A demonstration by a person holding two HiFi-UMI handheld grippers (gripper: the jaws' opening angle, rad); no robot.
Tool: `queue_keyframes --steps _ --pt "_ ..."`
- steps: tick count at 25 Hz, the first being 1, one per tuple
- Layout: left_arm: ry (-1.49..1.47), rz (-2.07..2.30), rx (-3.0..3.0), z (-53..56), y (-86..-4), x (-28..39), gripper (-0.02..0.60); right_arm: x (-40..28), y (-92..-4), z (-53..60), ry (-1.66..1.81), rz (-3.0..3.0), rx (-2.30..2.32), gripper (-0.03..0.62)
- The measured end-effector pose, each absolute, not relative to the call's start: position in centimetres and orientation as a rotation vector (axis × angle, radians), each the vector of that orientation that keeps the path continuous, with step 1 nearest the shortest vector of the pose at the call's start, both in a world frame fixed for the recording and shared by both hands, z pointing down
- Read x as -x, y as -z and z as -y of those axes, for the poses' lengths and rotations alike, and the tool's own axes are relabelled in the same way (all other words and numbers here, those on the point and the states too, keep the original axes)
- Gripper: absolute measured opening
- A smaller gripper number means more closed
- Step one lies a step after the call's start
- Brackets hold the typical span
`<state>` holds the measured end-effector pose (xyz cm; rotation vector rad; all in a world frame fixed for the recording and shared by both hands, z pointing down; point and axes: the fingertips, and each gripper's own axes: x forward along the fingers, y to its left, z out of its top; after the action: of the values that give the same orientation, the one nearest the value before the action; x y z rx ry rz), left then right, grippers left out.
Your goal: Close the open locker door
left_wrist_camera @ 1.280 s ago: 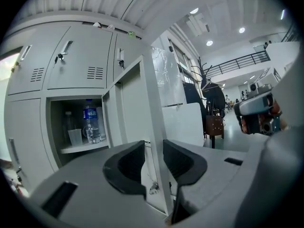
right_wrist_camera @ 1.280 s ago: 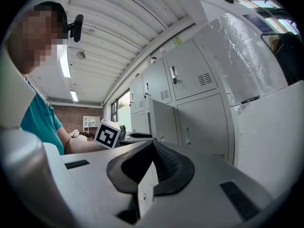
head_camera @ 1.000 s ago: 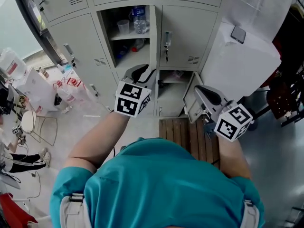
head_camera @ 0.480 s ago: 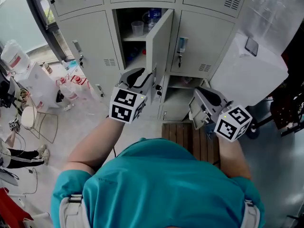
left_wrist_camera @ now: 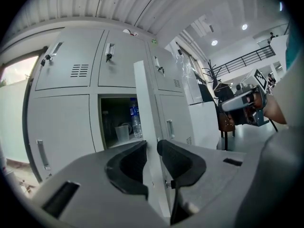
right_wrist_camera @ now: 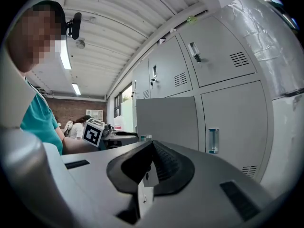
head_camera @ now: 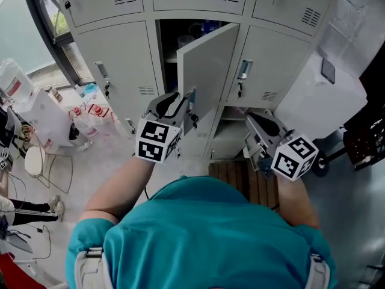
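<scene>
The open locker door [head_camera: 210,65] is a pale grey panel hinged on its right side, standing about halfway across its compartment. My left gripper [head_camera: 183,99] is at the door's free edge, low down. In the left gripper view the door edge [left_wrist_camera: 145,103] runs between the closing jaws of that gripper [left_wrist_camera: 152,146], and both pads lie against it. Inside the locker stand a water bottle [left_wrist_camera: 135,120] and a clear cup [left_wrist_camera: 122,133]. My right gripper [head_camera: 255,120] hangs lower right, apart from the door; its jaws [right_wrist_camera: 152,144] meet at the tips.
A small lower compartment [head_camera: 231,137] below the door stands open beside my right gripper. A white wrapped block [head_camera: 313,95] with a phone [head_camera: 329,70] on it sits at the right. A wooden slat platform [head_camera: 240,182] is underfoot. Bags and a stool [head_camera: 35,158] crowd the left.
The door has swung from edge-on to about half closed, with my left gripper travelling along at its free edge. The right gripper has stayed low at the right.
</scene>
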<state>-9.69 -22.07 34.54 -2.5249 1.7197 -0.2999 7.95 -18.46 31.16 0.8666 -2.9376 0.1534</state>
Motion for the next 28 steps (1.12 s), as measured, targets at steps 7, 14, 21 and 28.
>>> queue_keyframes --steps 7,14,21,28 --pt "0.308 -1.7 2.527 25.6 -34.9 14.1 0.101 -4.5 -30.9 20.2 -0.152 2.89 -0.938 0.002" --pt "0.315 -1.643 2.535 29.4 -34.7 17.3 0.101 -1.7 -31.2 22.0 -0.181 2.84 -1.035 0.002" --pt "0.384 -1.547 2.411 33.0 -34.7 19.0 0.101 0.6 -31.7 23.6 -0.21 2.795 -1.128 0.002" --pt "0.435 -1.488 2.262 35.2 -34.4 19.8 0.101 2.0 -32.4 24.7 -0.241 2.751 -1.2 0.002"
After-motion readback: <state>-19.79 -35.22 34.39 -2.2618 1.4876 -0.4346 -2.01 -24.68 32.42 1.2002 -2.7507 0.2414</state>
